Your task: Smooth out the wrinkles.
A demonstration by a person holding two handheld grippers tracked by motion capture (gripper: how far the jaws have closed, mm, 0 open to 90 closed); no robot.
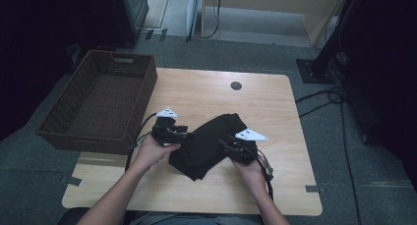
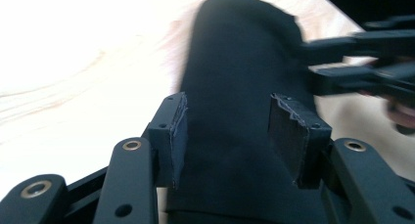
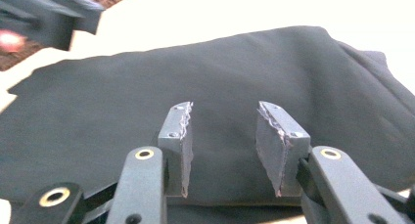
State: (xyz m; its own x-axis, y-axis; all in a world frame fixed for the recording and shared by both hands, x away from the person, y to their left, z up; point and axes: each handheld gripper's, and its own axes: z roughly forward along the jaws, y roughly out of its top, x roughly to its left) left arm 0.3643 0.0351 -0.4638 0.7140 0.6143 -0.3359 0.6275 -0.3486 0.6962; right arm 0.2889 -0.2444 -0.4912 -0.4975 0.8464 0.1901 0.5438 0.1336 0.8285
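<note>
The person's forearms come in over the near edge of the pale wooden table [image 1: 275, 102]. The left tool [image 1: 186, 132] and the right tool [image 1: 223, 142] meet the folded black cloth bundle [image 1: 211, 141], which lies near the table's middle. Each tool's jaws stand apart, straddling the cloth; whether the pads press it I cannot tell. Farther off, a dark brown woven wicker basket [image 1: 78, 131] sits at the table's far left corner, overhanging the left edge.

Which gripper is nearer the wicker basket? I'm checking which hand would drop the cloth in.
The left gripper, at the near-left end of the folded black cloth, is nearer the basket. The right gripper sits over the cloth's right side.
</note>
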